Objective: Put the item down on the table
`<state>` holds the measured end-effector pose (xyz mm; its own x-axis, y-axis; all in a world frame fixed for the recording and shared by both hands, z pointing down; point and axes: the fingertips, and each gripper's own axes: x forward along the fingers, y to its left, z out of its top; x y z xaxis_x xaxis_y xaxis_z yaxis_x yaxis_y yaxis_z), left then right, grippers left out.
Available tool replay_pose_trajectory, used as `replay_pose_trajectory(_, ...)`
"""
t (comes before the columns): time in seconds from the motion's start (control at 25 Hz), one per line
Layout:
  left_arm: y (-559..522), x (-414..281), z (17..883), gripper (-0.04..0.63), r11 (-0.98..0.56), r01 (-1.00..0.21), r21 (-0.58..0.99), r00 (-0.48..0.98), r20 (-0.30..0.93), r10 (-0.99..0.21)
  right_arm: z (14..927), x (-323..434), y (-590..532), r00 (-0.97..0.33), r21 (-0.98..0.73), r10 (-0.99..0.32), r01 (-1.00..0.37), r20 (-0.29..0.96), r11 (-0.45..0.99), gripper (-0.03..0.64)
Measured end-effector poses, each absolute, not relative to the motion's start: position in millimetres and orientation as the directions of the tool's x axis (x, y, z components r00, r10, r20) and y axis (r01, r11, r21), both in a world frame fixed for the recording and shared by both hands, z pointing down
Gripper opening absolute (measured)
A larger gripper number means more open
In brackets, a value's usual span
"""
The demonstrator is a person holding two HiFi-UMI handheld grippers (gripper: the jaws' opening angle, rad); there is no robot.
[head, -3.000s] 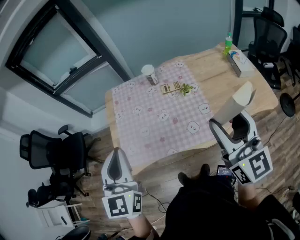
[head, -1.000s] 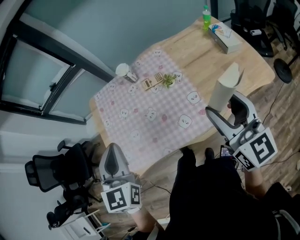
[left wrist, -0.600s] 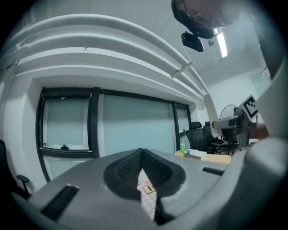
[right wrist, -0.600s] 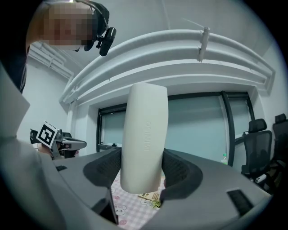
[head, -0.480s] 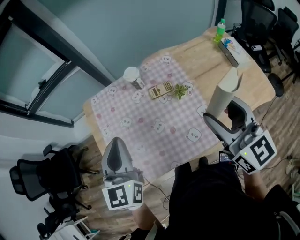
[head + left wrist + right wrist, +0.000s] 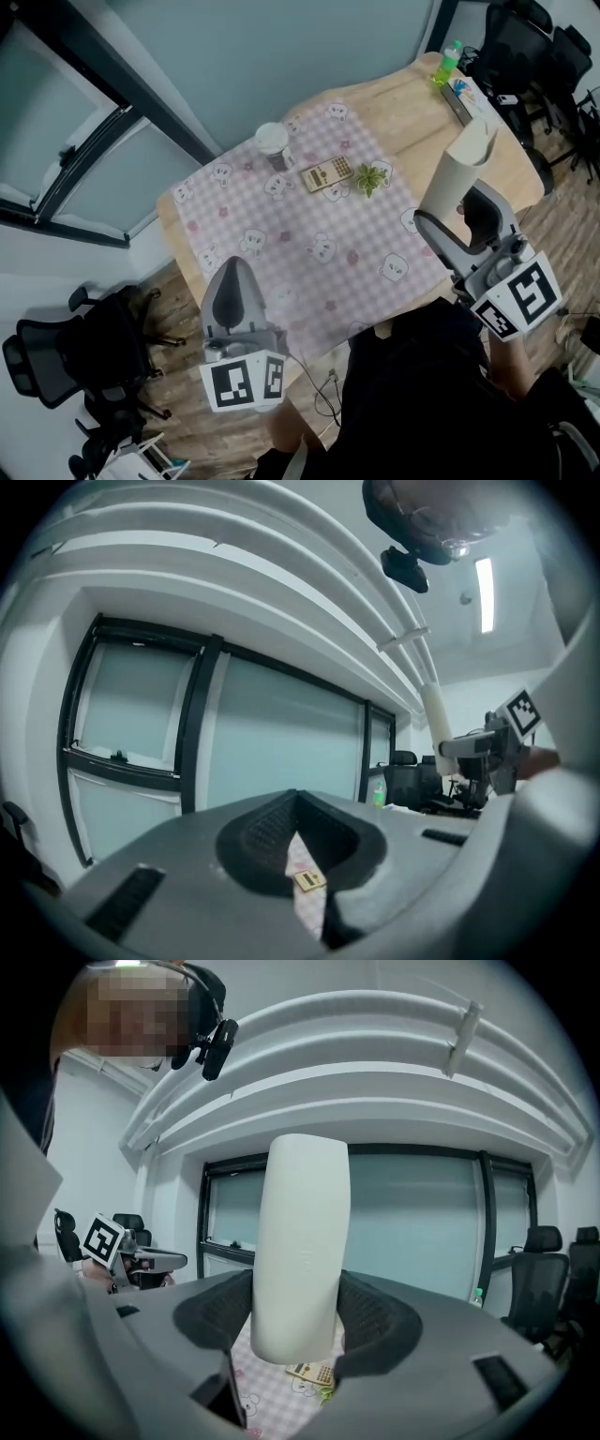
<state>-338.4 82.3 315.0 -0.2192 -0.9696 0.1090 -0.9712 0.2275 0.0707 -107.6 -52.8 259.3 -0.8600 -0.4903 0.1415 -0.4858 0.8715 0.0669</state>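
A tall cream-white tube-shaped item (image 6: 457, 173) stands upright in my right gripper (image 6: 448, 217), which is shut on its lower part, above the near right edge of the wooden table (image 6: 412, 112). In the right gripper view the item (image 6: 300, 1241) fills the gap between the dark pads (image 6: 375, 1321). My left gripper (image 6: 234, 267) is shut and empty, held off the table's near left edge. Its closed jaws (image 6: 298, 841) leave only a slit, through which a calculator (image 6: 308, 880) shows.
A pink checked cloth (image 6: 281, 234) covers the table's left part. On it are a white cup (image 6: 273, 141), a calculator (image 6: 326, 174) and a small plant (image 6: 371, 176). A green bottle (image 6: 450, 62) and a box (image 6: 466, 98) sit far right. Office chairs (image 6: 525, 37) stand around.
The view has swung, so the table sits a little differently in the picture. The right gripper still holds the item upright; the left gripper stays shut and empty.
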Motion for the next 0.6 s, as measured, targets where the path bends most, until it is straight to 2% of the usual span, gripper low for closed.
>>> replay_pose_trajectory(0.24, 101.4, -351.7, 311.0, -0.002, 0.312, -0.948, 0.067, -0.305, 0.091, -0.948, 257.2, -132.5, -61.0, -0.900, 0.054, -0.415, -0.412, 0.130, 0.910, 0.295)
replay_pose_trajectory(0.6, 96.8, -355.4, 312.3, -0.002, 0.360, -0.932, 0.048, -0.352, 0.127, -0.927, 272.0, -167.3, -73.8, -0.936, 0.042, -0.317, -0.314, 0.155, 0.948, 0.295)
